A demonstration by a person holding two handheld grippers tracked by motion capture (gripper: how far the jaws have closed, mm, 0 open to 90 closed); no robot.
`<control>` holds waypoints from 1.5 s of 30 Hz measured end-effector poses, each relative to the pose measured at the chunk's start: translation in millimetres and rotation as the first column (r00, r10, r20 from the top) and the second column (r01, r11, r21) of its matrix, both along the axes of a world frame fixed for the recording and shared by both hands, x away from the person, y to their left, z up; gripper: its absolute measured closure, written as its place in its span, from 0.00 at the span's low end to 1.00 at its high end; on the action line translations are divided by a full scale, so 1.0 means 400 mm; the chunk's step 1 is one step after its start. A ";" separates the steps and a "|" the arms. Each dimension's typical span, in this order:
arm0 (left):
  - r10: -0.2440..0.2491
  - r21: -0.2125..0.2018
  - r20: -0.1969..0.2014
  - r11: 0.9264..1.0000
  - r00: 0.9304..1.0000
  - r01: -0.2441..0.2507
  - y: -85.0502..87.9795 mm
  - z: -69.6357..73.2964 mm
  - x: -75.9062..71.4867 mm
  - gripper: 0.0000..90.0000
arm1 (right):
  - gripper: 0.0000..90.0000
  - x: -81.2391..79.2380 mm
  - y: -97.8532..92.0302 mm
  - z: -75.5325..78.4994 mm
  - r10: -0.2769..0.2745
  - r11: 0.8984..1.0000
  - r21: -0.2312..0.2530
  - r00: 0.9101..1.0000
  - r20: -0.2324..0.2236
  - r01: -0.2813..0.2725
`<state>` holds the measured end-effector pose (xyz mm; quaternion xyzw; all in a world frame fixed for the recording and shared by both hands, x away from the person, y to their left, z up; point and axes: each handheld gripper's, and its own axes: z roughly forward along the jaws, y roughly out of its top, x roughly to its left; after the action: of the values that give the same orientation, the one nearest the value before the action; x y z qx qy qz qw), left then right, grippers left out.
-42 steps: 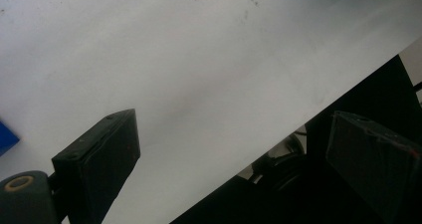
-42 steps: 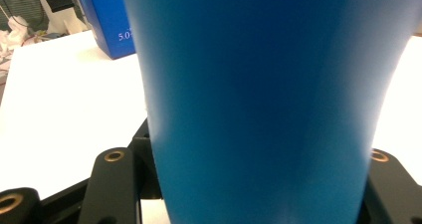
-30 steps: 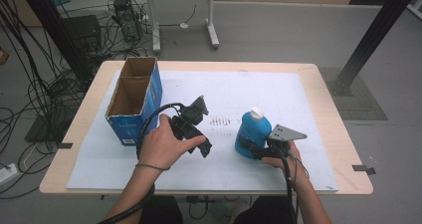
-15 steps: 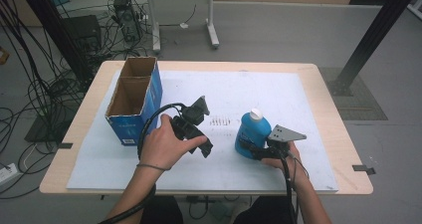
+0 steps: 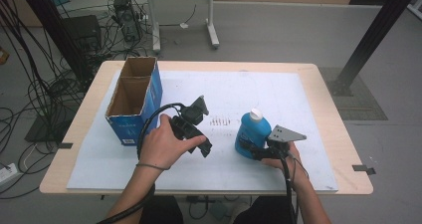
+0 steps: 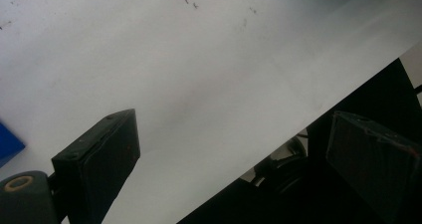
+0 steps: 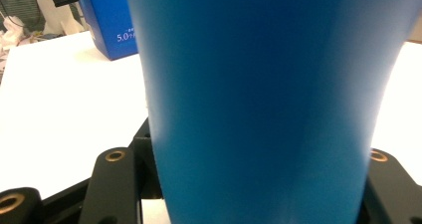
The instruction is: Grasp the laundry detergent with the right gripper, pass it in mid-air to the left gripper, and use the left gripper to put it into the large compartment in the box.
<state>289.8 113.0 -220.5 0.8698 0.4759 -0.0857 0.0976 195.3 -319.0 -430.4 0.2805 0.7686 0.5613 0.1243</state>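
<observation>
On the white sheet at the table's right, the right gripper (image 5: 254,152) is clamped on the upright blue bottle (image 5: 247,133), not yet carried to the open cardboard box (image 5: 130,115), while the left gripper (image 6: 234,154) gapes empty.

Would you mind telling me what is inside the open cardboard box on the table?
The cardboard box has two open compartments. Only bare brown inner walls show in each; nothing sticks up above the rim. The near wall hides the bottoms, so something low there could go unseen.
</observation>
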 end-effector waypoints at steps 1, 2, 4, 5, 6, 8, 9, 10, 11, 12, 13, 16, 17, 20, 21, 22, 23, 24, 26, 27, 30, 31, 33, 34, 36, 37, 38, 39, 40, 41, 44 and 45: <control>0.000 0.000 0.000 1.000 1.000 0.000 0.000 0.000 0.000 0.08 | 0.46 0.000 0.000 0.000 0.000 1.000 0.000 1.000 0.000 0.000; -0.001 0.002 0.002 1.000 1.000 0.001 -0.001 0.002 0.000 0.08 | 0.46 0.000 -0.001 -0.001 0.000 1.000 0.002 1.000 0.000 0.000; 0.000 0.004 0.003 1.000 1.000 0.000 -0.002 0.004 0.000 0.08 | 0.46 0.000 0.000 -0.001 0.000 1.000 0.001 1.000 0.002 0.000; 0.000 0.004 0.003 1.000 1.000 0.000 -0.002 0.004 0.000 0.08 | 0.46 0.000 -0.001 -0.001 0.000 1.000 0.002 1.000 0.000 0.000; -0.003 0.004 0.004 1.000 1.000 0.003 -0.002 0.005 0.000 0.08 | 0.46 0.000 -0.001 -0.001 0.000 1.000 0.002 1.000 0.000 0.000; -0.002 0.003 0.005 1.000 1.000 0.002 -0.003 0.005 -0.001 0.08 | 0.46 0.000 -0.001 -0.003 0.000 1.000 0.004 1.000 0.002 0.000; -0.002 0.003 0.005 1.000 1.000 0.002 -0.003 0.005 -0.001 0.08 | 0.46 0.000 -0.002 -0.004 0.000 1.000 0.006 1.000 0.001 0.000; -0.004 0.005 0.005 1.000 1.000 0.004 -0.004 0.004 -0.001 0.08 | 0.46 0.000 -0.002 -0.004 0.000 1.000 0.006 1.000 0.001 0.000; 0.000 -0.002 0.008 1.000 1.000 0.000 -0.005 0.002 -0.002 0.08 | 0.46 0.002 -0.002 -0.002 0.003 1.000 0.004 1.000 0.001 -0.003; -0.001 -0.004 0.007 1.000 1.000 0.001 -0.005 0.001 -0.002 0.08 | 0.46 0.002 -0.002 -0.002 0.004 1.000 0.003 1.000 0.000 -0.004; 0.003 -0.006 0.009 1.000 1.000 -0.003 -0.006 -0.001 -0.005 0.08 | 0.46 0.003 -0.002 -0.001 0.005 1.000 0.002 1.000 0.000 -0.005; 0.000 -0.006 0.003 1.000 1.000 0.000 -0.008 -0.004 -0.004 0.08 | 0.46 0.007 -0.005 -0.003 0.009 1.000 0.010 1.000 -0.004 -0.009; 0.005 -0.003 0.004 1.000 1.000 -0.005 -0.009 -0.006 -0.005 0.08 | 0.46 0.007 -0.005 -0.003 0.009 1.000 0.010 1.000 -0.004 -0.009; 0.005 0.001 0.004 1.000 1.000 -0.005 -0.006 -0.007 -0.006 0.08 | 0.46 0.008 -0.005 0.000 0.013 1.000 0.004 1.000 -0.005 -0.013; 0.005 0.001 0.004 1.000 1.000 -0.005 -0.006 -0.007 -0.006 0.08 | 0.46 0.007 -0.005 0.000 0.014 1.000 0.003 1.000 -0.004 -0.014; 0.007 0.003 0.004 1.000 1.000 -0.007 -0.007 -0.008 -0.006 0.08 | 0.46 0.007 -0.005 0.000 0.014 1.000 0.003 1.000 -0.004 -0.014; 0.004 0.005 0.003 1.000 1.000 -0.004 -0.006 -0.008 -0.008 0.08 | 0.46 0.006 -0.004 -0.003 0.010 1.000 0.006 1.000 -0.002 -0.010; 0.001 0.005 0.003 1.000 1.000 -0.001 -0.004 -0.008 -0.008 0.08 | 0.46 0.005 -0.004 -0.003 0.009 1.000 0.005 1.000 -0.001 -0.009; 0.003 0.007 0.004 1.000 1.000 -0.003 -0.003 -0.006 -0.009 0.08 | 0.46 0.003 -0.004 -0.004 0.006 1.000 0.009 1.000 -0.002 -0.006; 0.003 0.003 0.008 1.000 1.000 -0.003 -0.002 -0.005 -0.011 0.08 | 0.46 0.003 -0.003 -0.004 0.005 1.000 0.008 1.000 0.000 -0.005; -0.003 0.004 0.005 1.000 1.000 0.003 -0.001 -0.005 -0.010 0.08 | 0.46 0.001 -0.003 -0.005 0.003 1.000 0.008 1.000 0.002 -0.003; -0.004 -0.001 0.004 1.000 1.000 0.004 0.000 -0.007 -0.009 0.08 | 0.46 0.001 -0.003 -0.005 0.002 1.000 0.009 1.000 0.002 -0.002; -0.002 -0.003 0.004 1.000 1.000 0.002 0.000 -0.009 -0.009 0.08 | 0.46 0.000 -0.002 -0.005 0.001 1.000 0.008 1.000 0.004 -0.001; -0.009 0.000 0.001 1.000 1.000 0.009 -0.002 -0.010 -0.003 0.08 | 0.46 0.001 -0.003 -0.006 0.003 1.000 0.010 1.000 0.004 -0.003; -0.009 -0.001 0.004 1.000 1.000 0.009 -0.003 -0.009 -0.001 0.08 | 0.46 0.002 -0.003 -0.004 0.004 1.000 0.007 1.000 0.002 -0.004; -0.011 -0.001 0.006 1.000 1.000 0.011 -0.004 -0.007 0.000 0.08 | 0.46 0.003 -0.004 -0.004 0.006 1.000 0.006 1.000 0.002 -0.006; -0.011 -0.001 0.006 1.000 1.000 0.011 -0.004 -0.007 0.000 0.08 | 0.46 0.003 -0.004 -0.004 0.005 1.000 0.008 1.000 0.001 -0.005; -0.015 -0.001 0.014 1.000 1.000 0.015 -0.003 -0.003 0.000 0.08 | 0.46 0.004 -0.005 -0.004 0.007 1.000 0.009 1.000 0.001 -0.007; -0.020 0.000 0.017 1.000 1.000 0.020 -0.004 -0.002 0.000 0.08 | 0.46 0.005 -0.005 -0.004 0.007 1.000 0.009 1.000 0.000 -0.007; -0.028 0.001 0.017 1.000 0.999 0.028 -0.004 0.000 0.002 0.08 | 0.46 0.006 -0.006 -0.004 0.008 1.000 0.012 1.000 -0.003 -0.008; -0.053 -0.002 0.020 0.999 0.998 0.053 -0.003 0.006 0.003 0.08 | 0.46 0.013 -0.009 0.000 0.010 1.000 0.014 1.000 -0.018 -0.010; -0.065 -0.002 0.018 0.998 0.998 0.065 -0.002 0.010 0.005 0.08 | 0.46 0.015 -0.010 0.001 0.012 1.000 0.014 1.000 -0.020 -0.012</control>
<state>291.7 112.1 -216.7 0.8855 0.4463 -0.0815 0.1002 201.1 -322.9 -429.9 0.2824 0.7677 0.5643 0.1113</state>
